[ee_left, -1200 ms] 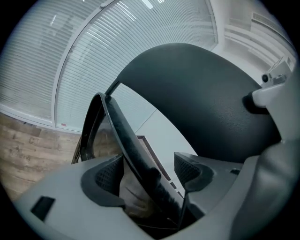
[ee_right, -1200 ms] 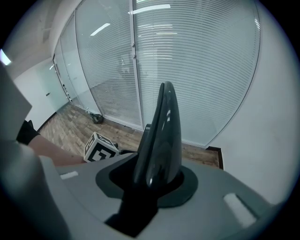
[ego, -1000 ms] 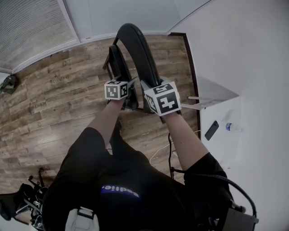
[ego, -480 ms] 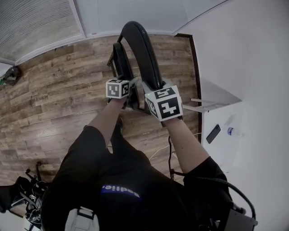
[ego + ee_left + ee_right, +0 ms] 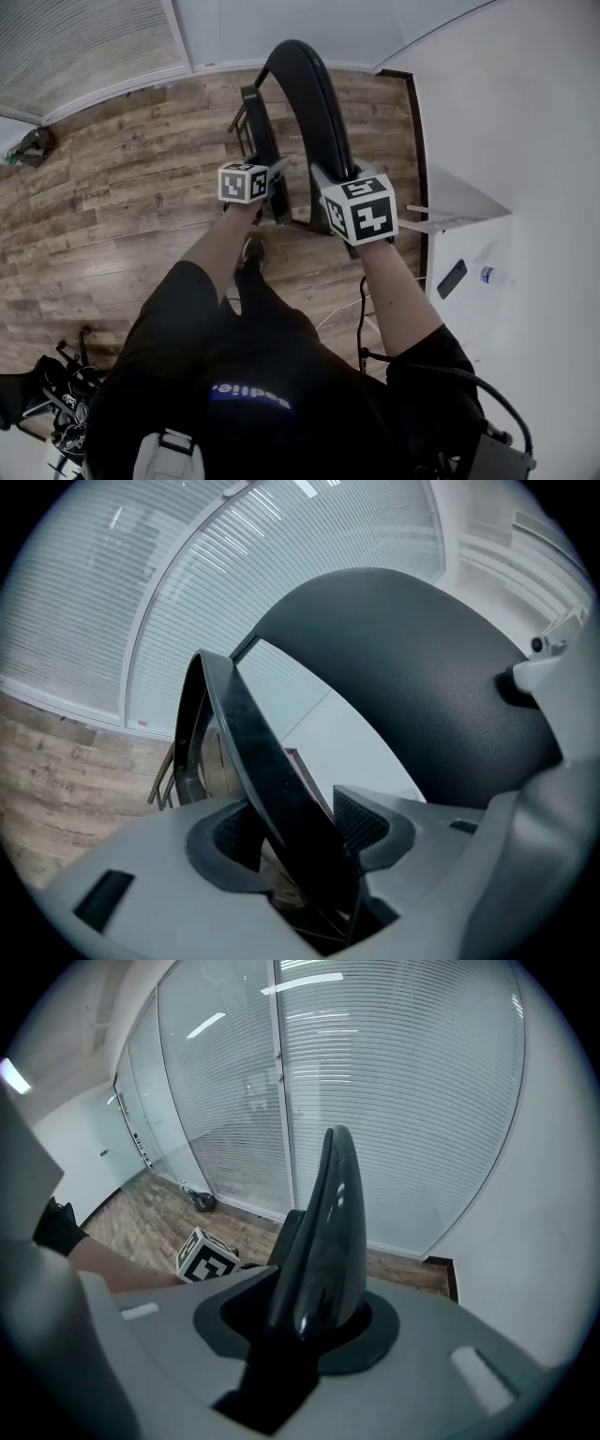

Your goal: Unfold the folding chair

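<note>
The folding chair (image 5: 317,108), black and glossy, stands at the upper centre of the head view on the wood-plank floor (image 5: 112,216). Its curved backrest (image 5: 412,686) and thinner seat panel (image 5: 272,789) are set at a narrow angle to each other. Your left tool (image 5: 277,178) straddles the seat panel's edge. Its jaws have just been closing, yet floor shows between one pad and the panel, so nothing is gripped. Your right tool (image 5: 323,180) has likewise just been closing and sits tight on the backrest's rim, which fills the space between its jaws. Only the head view shows both tools side by side at the chair's near end. Only the left tool view shows the gap beside the seat panel. Only the right tool view shows the backrest edge-on. Glass partitions with slatted blinds (image 5: 394,1101) close the far side of the room. At the right of the head view, a white worktop (image 5: 469,225) carries a phone (image 5: 452,278) and a bottle (image 5: 494,276).
</note>
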Demonstrator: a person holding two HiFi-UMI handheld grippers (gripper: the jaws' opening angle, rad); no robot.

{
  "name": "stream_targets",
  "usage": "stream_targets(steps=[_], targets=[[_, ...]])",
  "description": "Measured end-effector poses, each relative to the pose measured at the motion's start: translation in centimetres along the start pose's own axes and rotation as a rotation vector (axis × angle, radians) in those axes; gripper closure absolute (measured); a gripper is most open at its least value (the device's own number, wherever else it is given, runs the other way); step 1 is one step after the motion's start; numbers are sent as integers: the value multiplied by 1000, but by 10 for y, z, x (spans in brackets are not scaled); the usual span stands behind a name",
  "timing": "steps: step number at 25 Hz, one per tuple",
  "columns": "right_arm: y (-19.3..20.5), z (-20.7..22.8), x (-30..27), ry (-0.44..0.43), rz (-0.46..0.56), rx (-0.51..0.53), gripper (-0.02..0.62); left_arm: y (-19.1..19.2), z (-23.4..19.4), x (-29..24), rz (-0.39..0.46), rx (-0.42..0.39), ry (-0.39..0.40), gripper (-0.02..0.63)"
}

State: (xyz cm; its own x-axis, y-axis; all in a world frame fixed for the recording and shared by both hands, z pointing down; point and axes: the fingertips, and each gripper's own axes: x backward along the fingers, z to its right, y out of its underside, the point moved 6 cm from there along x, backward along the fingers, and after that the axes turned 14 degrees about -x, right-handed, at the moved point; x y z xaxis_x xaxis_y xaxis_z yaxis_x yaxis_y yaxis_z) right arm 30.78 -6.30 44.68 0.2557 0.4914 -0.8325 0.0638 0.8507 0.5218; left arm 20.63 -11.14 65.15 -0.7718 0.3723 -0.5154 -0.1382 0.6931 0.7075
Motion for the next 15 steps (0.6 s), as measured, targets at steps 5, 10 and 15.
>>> stream_targets(steps=[5,10,15], targets=[[2,-14,-5,-4,-1,0,503,8,-18,22,-4,24,-8,387],[3,-17,-7,-5,-3,-6,505,19,-33,39,-11,57,-4,387],[5,-20,-10,-3,-1,-15,505,29,-50,57,-16,75,-7,387]])
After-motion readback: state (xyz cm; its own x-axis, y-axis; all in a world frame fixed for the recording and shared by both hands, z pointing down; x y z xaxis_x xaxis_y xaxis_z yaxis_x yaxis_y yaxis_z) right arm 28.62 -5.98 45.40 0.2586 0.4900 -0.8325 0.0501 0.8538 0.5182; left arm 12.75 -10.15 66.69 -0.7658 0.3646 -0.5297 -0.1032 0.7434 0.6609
